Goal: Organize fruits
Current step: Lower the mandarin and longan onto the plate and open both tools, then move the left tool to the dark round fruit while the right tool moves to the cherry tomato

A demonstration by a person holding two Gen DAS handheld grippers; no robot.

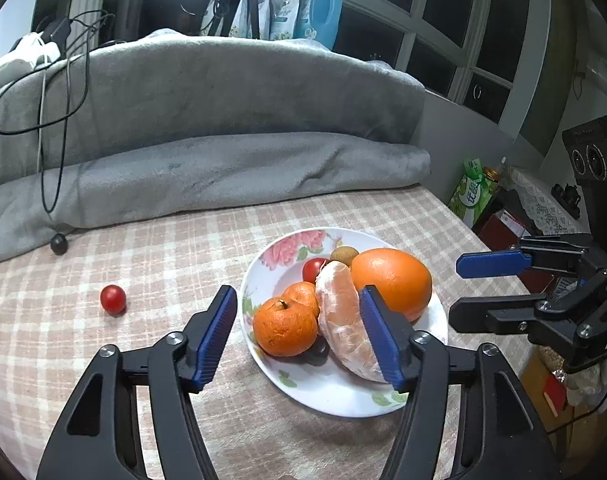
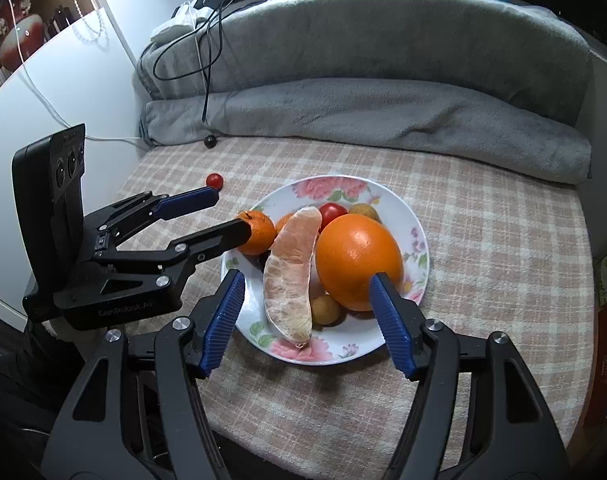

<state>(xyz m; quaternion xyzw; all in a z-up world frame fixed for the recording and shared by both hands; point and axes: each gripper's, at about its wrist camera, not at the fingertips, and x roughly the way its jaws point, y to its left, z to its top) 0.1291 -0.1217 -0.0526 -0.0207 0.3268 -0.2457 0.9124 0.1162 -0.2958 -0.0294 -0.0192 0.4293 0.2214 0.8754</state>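
The plate (image 2: pixel 417 216) with flower print lies on the checked desk (image 2: pixel 483 240), nearer to the right edge of the desk than to the left. On the left of the plate the cloth is open, and there one cherry tomato (image 1: pixel 113 299) lies alone, well apart from the plate. Behind, a folded grey blanket (image 1: pixel 223 176) closes the far side.

On the plate lie a big orange (image 2: pixel 357 260), a peeled pomelo segment (image 2: pixel 291 276), two mandarins (image 1: pixel 285 330), a second tomato (image 2: pixel 332 213) and small brown fruits (image 2: pixel 325 309). The long axis of the segment runs from the near rim toward the far rim, and it leans against the orange.

The left claw (image 1: pixel 299 334) is spread wide over the near-left part of the plate, pinching nothing. The right claw (image 2: pixel 311 314) is also spread, empty, over the near rim.

The right wrist view shows a brown fruit in front of the orange, which the left wrist view hides. Only the left wrist view shows the green carton (image 1: pixel 473 190) beyond the right edge of the desk.
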